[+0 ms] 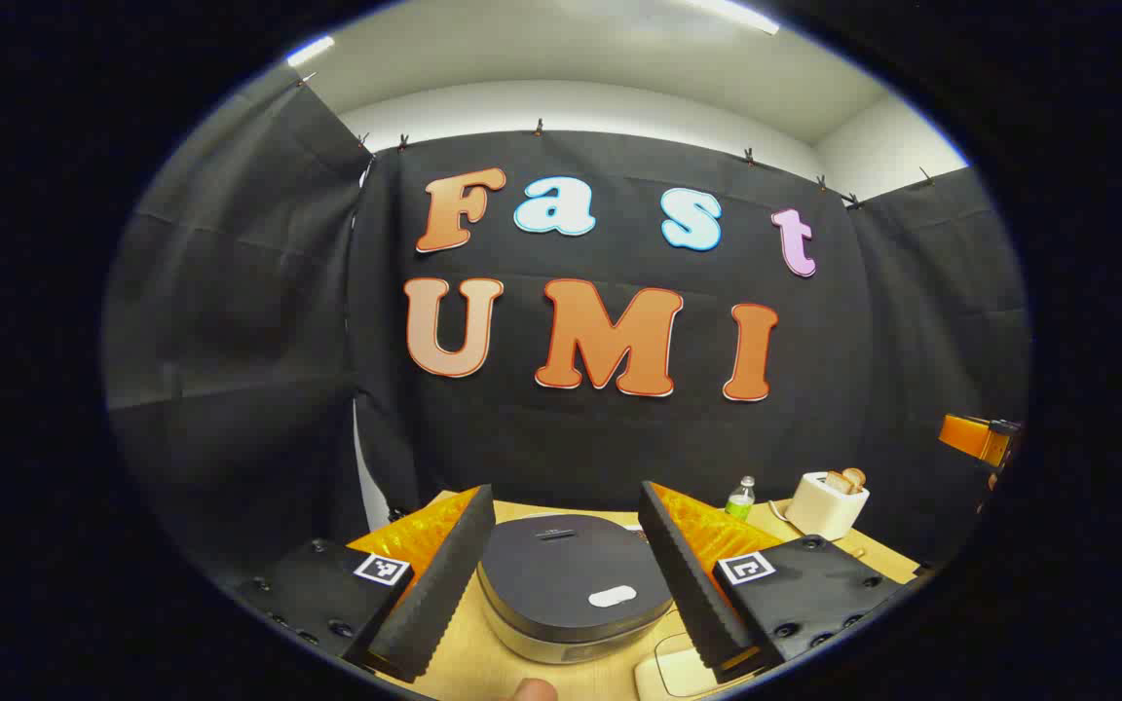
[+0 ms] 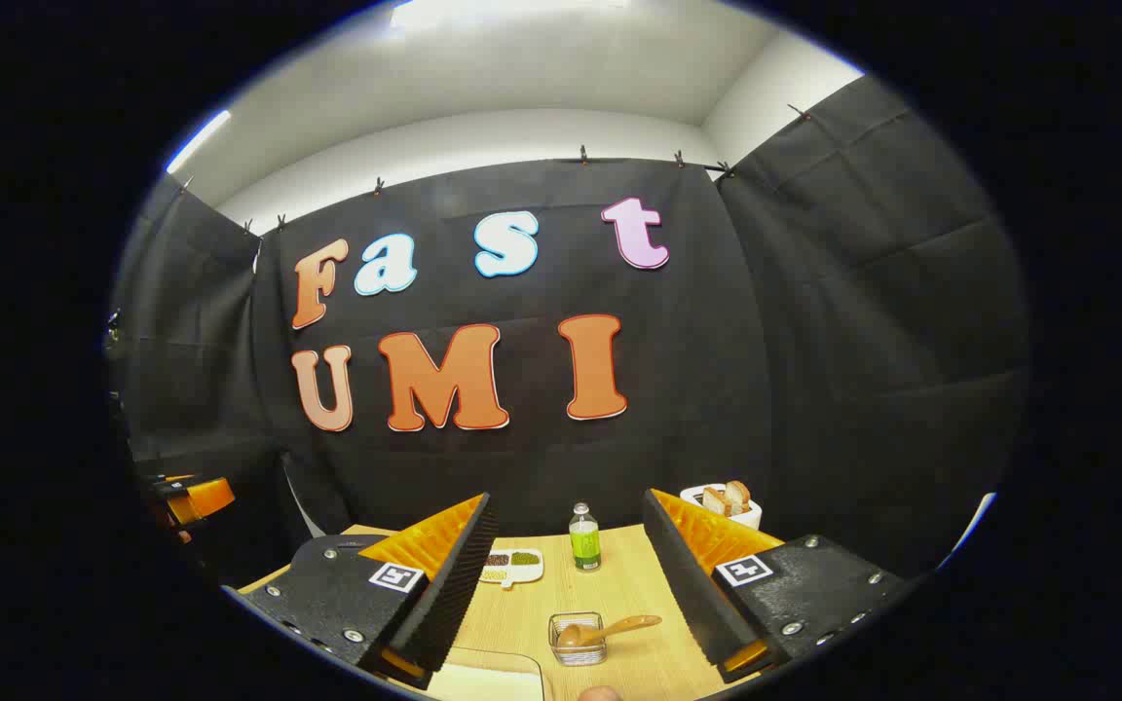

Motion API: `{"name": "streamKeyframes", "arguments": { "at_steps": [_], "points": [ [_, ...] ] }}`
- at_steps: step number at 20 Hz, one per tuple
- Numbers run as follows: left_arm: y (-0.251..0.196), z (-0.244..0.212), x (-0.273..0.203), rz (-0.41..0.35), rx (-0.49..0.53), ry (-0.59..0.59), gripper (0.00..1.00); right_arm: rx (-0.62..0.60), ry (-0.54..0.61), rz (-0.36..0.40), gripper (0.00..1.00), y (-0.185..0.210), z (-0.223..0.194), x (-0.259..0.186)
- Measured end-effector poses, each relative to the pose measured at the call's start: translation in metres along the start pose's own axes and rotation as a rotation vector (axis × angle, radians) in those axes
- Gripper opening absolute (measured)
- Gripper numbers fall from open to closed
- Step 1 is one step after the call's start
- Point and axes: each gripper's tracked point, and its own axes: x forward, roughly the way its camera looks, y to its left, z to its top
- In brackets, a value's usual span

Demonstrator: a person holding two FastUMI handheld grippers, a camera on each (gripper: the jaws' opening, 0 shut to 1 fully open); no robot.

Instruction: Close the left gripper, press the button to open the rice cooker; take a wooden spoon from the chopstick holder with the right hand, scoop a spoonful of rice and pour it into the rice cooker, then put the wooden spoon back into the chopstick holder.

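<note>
On the pale wooden bench (image 1: 483, 662), right in front of your left hand-held gripper (image 1: 561, 574), sits the round dark-lidded rice cooker with its silver base (image 1: 571, 594). Its lid is down, and the small white oval button (image 1: 612, 596) on top faces you. Your left fingers (image 1: 444, 574) stand wide apart, released, one on each side of the cooker, gripping nothing. Behind the cooker, toward the right, you've got a small clear bottle of green liquid (image 1: 740, 498) and a white toaster with bread slices poking out (image 1: 826, 503). At the far right edge there's an orange piece of the other hand-held gripper, well apart from the cooker.

Swing to the right gripper view and the picture changes: your right hand-held gripper (image 2: 571, 574) is also spread open and empty, and between its fingers (image 2: 449, 584) the bench (image 2: 619, 584) carries the small square wire-mesh chopstick holder (image 2: 578, 639) with the wooden spoon (image 2: 610, 630) resting in it, handle tilted out to the right. Farther back stands the green bottle (image 2: 583, 537), and just left of it a white divided dish holding dark and green grains (image 2: 512, 563). The toaster (image 2: 729, 502) peeks over the right finger. A pale cream board (image 2: 488, 677) sits at the near edge. The left gripper view offers the cooker; the right gripper view offers the spoon, holder and dish.
</note>
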Motion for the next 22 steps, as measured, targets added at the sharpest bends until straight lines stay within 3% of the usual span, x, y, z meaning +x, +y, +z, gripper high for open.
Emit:
{"name": "streamKeyframes", "arguments": {
  "at_steps": [6, 13, 22],
  "points": [
    [-0.016, 0.006, 0.005, -0.027, 0.004, -0.002, 0.97, 0.017, -0.019, -0.02, 0.94, -0.013, 0.004, -0.004],
    [-0.012, 0.01, 0.003, -0.012, 0.016, -0.012, 0.99, -0.026, -0.016, 0.019, 0.93, 0.001, 0.0, -0.002],
    [-0.021, 0.017, -0.001, -0.048, 0.056, -0.059, 0.78, -0.013, -0.013, 0.034, 0.94, 0.011, -0.003, -0.002]
  ]
}}
